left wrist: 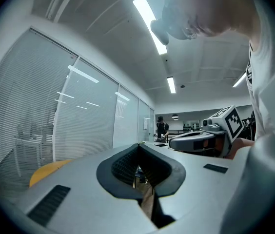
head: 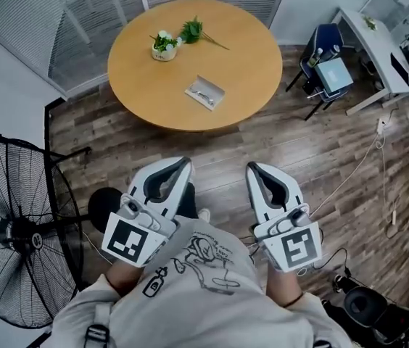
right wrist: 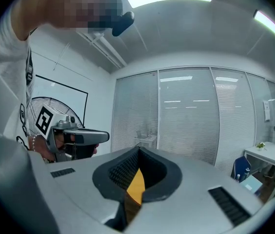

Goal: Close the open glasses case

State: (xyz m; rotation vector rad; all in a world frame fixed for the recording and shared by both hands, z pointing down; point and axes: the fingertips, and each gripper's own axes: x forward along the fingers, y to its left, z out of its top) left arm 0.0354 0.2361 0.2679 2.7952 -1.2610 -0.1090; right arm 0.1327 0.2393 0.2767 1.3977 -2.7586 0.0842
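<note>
The open glasses case (head: 204, 93) lies flat on the round wooden table (head: 248, 64), right of its middle, with something pale inside it. Both grippers are held close to the person's body, over the wood floor and well short of the table. The left gripper (head: 184, 162) is shut with nothing in it, jaws meeting at the tip (left wrist: 138, 145). The right gripper (head: 251, 167) is likewise shut and empty, its jaws closed at the tip (right wrist: 138, 150). Neither gripper view shows the case; only a sliver of table top shows between the right jaws.
A small white pot of flowers (head: 164, 46) and a green sprig (head: 193, 30) sit at the table's far side. A large standing fan (head: 16, 230) is at the left. A blue chair (head: 328, 67), a white desk (head: 378, 42) and floor cables (head: 364, 158) are at the right.
</note>
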